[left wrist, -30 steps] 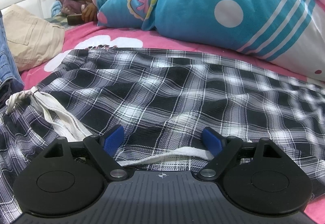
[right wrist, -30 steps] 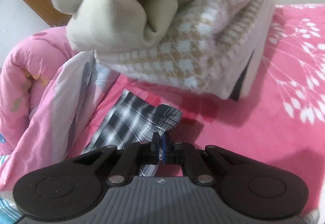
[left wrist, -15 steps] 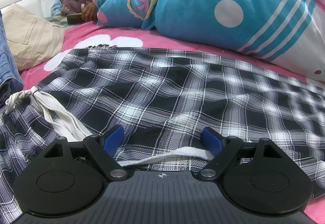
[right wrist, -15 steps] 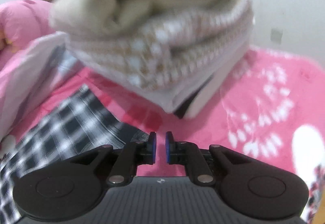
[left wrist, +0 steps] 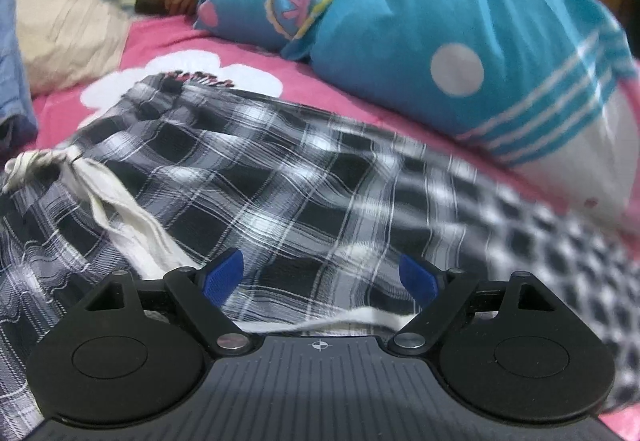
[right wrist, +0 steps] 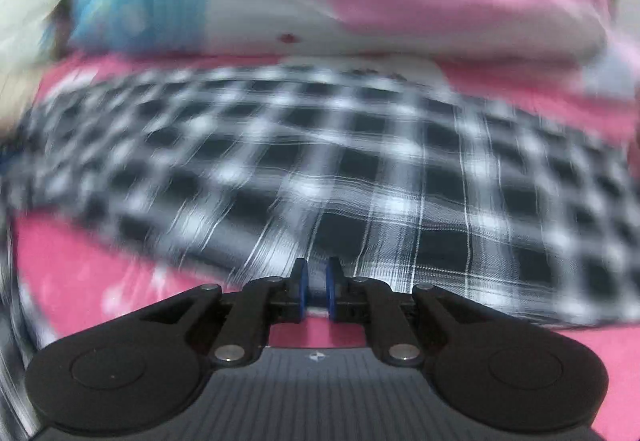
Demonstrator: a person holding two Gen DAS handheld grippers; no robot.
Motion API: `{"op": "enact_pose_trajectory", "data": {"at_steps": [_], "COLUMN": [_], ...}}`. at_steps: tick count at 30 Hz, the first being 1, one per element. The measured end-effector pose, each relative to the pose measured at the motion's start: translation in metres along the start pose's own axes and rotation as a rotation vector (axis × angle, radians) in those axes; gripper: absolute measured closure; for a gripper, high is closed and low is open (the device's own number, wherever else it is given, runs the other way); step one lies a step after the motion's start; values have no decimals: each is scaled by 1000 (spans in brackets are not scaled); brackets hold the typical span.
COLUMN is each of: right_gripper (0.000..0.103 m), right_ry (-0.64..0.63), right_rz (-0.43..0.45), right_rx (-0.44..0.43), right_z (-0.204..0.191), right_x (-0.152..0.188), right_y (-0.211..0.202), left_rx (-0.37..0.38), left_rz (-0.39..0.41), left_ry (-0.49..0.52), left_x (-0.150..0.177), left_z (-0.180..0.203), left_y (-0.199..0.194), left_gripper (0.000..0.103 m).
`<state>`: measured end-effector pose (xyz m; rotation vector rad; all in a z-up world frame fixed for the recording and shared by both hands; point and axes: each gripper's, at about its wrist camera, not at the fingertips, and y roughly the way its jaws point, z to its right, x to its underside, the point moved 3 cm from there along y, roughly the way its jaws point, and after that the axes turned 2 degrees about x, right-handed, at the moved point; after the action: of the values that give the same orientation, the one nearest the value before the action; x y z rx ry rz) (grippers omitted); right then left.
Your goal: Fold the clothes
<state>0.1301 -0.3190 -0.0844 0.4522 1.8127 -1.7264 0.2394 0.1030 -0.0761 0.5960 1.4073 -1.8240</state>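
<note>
A black-and-white plaid garment [left wrist: 280, 177] lies spread on the pink bed, with a white drawstring [left wrist: 120, 213] knotted at its left side. My left gripper [left wrist: 320, 269] hovers just over its near edge, open wide, with only cloth below the blue pads and nothing gripped. In the blurred right wrist view the same plaid garment [right wrist: 320, 161] fills the middle. My right gripper [right wrist: 316, 273] is at its near edge, its pads a narrow gap apart with nothing pinched between them.
A person lies at the head of the bed under a blue patterned duvet [left wrist: 400, 21], which borders the garment's far side. A beige garment [left wrist: 60, 41] and blue denim [left wrist: 12, 61] lie at the far left. A pink-and-white quilt [right wrist: 400, 1] rises behind the plaid.
My right gripper let go of the plaid corner, parted slightly, rolled and swung away from the folded cream knitwear to face the spread plaid. The left gripper shifted a little and rolled slightly.
</note>
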Motion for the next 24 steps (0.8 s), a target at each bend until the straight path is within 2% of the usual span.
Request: {"op": "enact_pose_trajectory", "data": {"at_steps": [3, 6, 9, 11, 13, 15, 18, 23, 24], "right_gripper": [93, 93, 93, 93, 93, 93, 92, 92, 92], "right_ry": [4, -52, -93, -126, -155, -183, -130, 39, 68], "right_rz": [-97, -1, 100, 59, 35, 15, -57, 120, 78], "right_rx": [-14, -37, -58, -72, -56, -68, -127, 69, 68], "right_z": [-8, -36, -67, -82, -83, -79, -60, 10, 20], "right_x": [0, -26, -51, -49, -33, -19, -21, -52, -46], "right_y": [-19, -20, 4, 28, 33, 17, -5, 5, 16], "left_rx": [17, 48, 77, 72, 52, 39, 42, 41, 43], "left_rz": [16, 25, 22, 14, -16, -47, -58, -57, -58], "left_ry": [12, 80, 227, 307, 353, 364, 343, 344, 343], "left_x": [-3, 1, 14, 23, 30, 33, 32, 35, 35], "left_z": [2, 16, 42, 54, 59, 59, 57, 55, 55], "left_y": [-4, -7, -10, -9, -3, 3, 7, 6, 6], "left_gripper": [17, 17, 17, 17, 16, 14, 10, 8, 8]}}
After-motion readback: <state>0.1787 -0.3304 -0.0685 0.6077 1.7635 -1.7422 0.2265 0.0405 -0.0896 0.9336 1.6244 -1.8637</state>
